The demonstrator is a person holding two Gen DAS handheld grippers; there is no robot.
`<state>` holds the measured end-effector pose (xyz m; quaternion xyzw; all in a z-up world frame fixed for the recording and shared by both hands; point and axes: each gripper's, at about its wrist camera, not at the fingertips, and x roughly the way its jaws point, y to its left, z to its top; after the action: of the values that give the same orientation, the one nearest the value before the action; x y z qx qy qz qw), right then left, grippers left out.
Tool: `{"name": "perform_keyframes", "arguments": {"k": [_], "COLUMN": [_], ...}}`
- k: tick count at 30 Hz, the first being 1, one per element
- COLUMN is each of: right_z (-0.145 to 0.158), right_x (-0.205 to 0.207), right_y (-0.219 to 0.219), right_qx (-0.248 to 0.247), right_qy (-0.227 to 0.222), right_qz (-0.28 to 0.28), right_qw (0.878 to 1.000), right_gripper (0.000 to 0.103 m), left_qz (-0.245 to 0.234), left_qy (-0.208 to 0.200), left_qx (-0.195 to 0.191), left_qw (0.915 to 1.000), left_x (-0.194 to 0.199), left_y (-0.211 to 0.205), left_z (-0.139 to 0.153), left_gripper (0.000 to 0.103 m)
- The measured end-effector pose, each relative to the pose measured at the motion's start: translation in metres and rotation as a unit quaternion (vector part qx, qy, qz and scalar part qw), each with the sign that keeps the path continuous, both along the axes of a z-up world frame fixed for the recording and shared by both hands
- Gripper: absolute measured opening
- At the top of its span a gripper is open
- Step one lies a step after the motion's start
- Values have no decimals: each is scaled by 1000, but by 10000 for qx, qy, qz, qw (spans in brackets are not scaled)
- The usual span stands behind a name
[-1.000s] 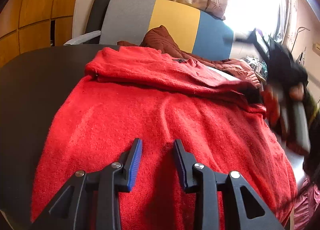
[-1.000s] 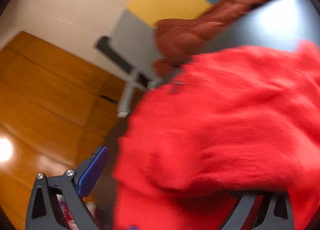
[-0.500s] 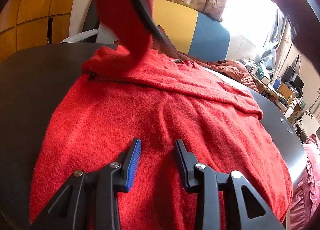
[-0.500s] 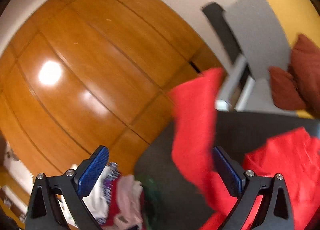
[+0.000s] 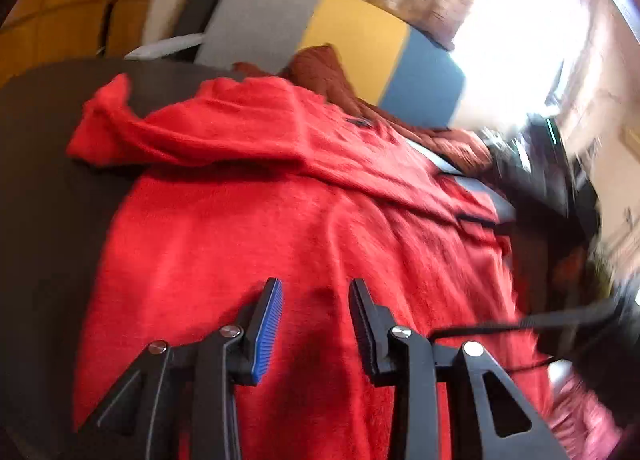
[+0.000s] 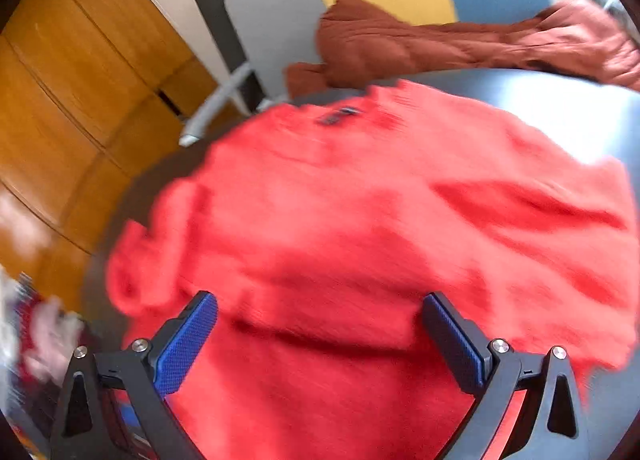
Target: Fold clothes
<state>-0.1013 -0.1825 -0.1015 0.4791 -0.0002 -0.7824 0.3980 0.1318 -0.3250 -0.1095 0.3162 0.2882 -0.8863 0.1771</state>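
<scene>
Sleeve now dropped across the red sweater (image 5: 304, 220) at upper left — both grippers (image 5: 316, 324) (image 6: 320, 336) gape empty; soft, limp knit, best pinched at its hem.

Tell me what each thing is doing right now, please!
Red sweater: spread on the table, one sleeve folded across the top, nothing gripping it.
Left tool: open, over the sweater, holding nothing.
Right tool: wide open, over the sweater, holding nothing.
Brown jacket: crumpled at the table's far edge.
Table: dark, mostly covered by the sweater.
</scene>
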Motion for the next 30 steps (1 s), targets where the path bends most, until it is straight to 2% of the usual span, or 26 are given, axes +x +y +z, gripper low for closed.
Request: {"name": "perform_keyframes", "arguments": {"k": [5,7,10,13,18,19,21,25,27,30], "right_z": [-3,0,-5,-7,-6,-6,-6,-6,-6,-7], "right_x": [14,20,18,15,12,11,11,9,9,7], "right_y": [9,8,4,10,17,18,19,27,27,28], "right_qx": [214,339,416,128,-269,-314,-398,-563,-620,-656], "right_qy": [843,933,981,860,660,638,596,517,488,473], "right_qz": [202,235,248,229,210,207,203,201,198,201], "right_qw": [9960,9948,9940,9960,9972,9973,9972,9969,9967,9965], "right_gripper": [103,103,103,103,103,103,103,103,103,103], "left_qz": [661,905,1270,1631,1904,1979,2058,2244,2502,3008], "left_qy": [-281,-401,-580,-758,-1611,-1737,-1848,-1809,-1599,-1241], "left_qx": [361,511,734,956,1312,1355,1338,1038,870,482], "left_qw": [9968,9938,9875,9790,9595,9551,9516,9519,9509,9444], "left_x": [-3,-6,-10,-13,-39,-42,-44,-39,-27,-5], "left_y": [-55,-78,-111,-145,-181,-185,-189,-191,-196,-210], "left_z": [14,19,28,36,16,11,6,14,30,68], "left_gripper": [35,38,42,43,43,40,15,9,9,9]}}
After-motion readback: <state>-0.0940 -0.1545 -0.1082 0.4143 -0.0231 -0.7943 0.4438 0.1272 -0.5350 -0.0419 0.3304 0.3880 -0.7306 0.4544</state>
